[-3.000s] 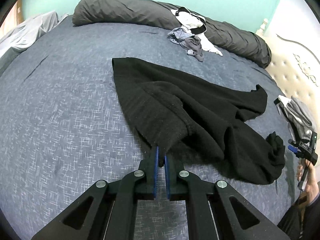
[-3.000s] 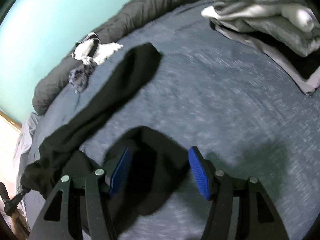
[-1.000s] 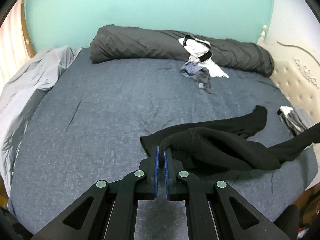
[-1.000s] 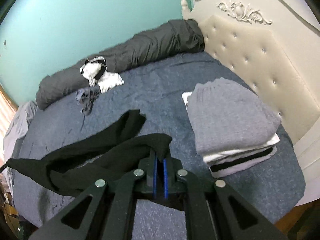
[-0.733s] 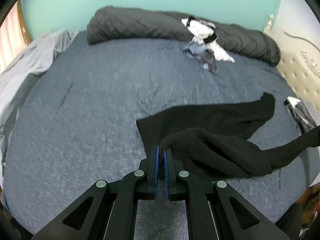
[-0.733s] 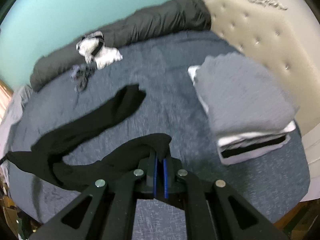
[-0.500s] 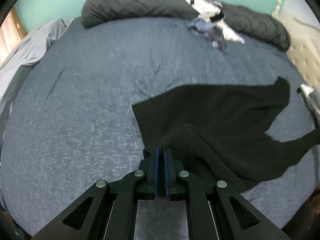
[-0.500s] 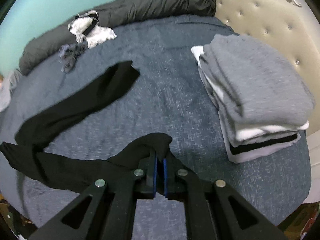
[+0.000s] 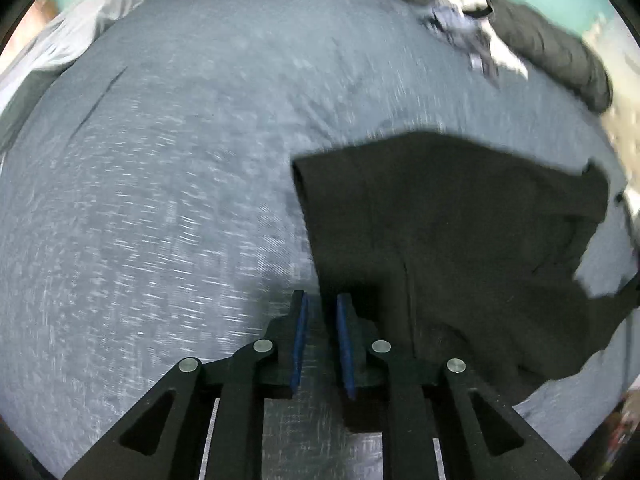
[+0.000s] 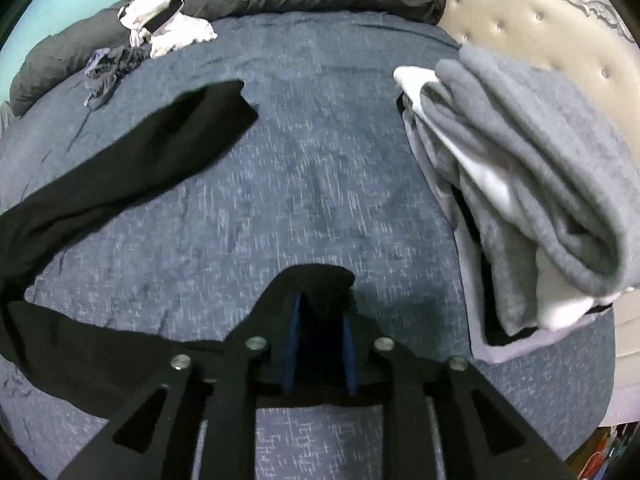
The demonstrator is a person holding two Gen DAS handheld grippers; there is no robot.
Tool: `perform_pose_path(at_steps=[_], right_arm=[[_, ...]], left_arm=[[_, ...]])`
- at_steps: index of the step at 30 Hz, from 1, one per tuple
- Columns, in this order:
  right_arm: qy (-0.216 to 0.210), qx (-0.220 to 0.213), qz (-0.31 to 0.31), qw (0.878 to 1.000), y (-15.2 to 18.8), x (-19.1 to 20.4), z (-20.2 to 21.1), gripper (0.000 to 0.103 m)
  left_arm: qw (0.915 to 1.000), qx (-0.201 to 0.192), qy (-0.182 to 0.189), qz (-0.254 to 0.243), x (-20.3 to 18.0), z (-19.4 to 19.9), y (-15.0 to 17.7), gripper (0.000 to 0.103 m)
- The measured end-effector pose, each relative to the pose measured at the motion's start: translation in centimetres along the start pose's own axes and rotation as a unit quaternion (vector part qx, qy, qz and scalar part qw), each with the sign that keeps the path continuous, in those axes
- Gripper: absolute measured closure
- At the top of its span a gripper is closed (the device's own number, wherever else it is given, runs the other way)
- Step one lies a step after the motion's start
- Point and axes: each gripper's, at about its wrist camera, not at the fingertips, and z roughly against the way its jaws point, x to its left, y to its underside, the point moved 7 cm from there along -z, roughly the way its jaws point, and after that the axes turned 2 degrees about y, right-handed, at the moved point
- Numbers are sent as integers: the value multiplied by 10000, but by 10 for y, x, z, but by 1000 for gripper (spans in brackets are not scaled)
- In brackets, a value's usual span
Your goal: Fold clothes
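Your left gripper (image 9: 320, 320): pads slightly parted, nothing pinched, at the near edge of the black fleece garment (image 9: 460, 240) spread on the blue-grey bedspread (image 9: 160, 200). Your right gripper (image 10: 318, 328): narrow gap, garment's end draped between the pads, grip unclear.

Your left wrist view is smeared by motion, so the heap of small clothes (image 9: 472, 20) by the dark bolster (image 9: 532, 36) reads only as pale and bluish streaks, and the black garment (image 9: 460, 240) has soft, uncertain edges and runs out of the frame at the right. In your right wrist view that garment passes under the right gripper (image 10: 318, 344), so you cannot see how much cloth lies between its blue pads (image 10: 289, 344). The folded grey stack (image 10: 532, 184) hides its lower layers.
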Motion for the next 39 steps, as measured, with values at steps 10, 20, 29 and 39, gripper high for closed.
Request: perform_pose_path(at_steps=[10, 20, 29, 39], right_arm=[[-510, -905, -52, 9946, -41, 22, 50, 49], [-1060, -440, -131, 9933, -79, 71, -23, 43], [-1097, -302, -129, 9934, -132, 99, -81, 39], [-1023, -265, -308, 9939, -167, 109, -135, 38]], left_arm=[[9989, -214, 205, 358, 15, 4, -27, 69], [9985, -169, 427, 295, 8, -38, -52, 69], [9979, -193, 556, 258, 11, -55, -67, 67], [9968, -296, 716, 189, 7, -65, -79, 67]])
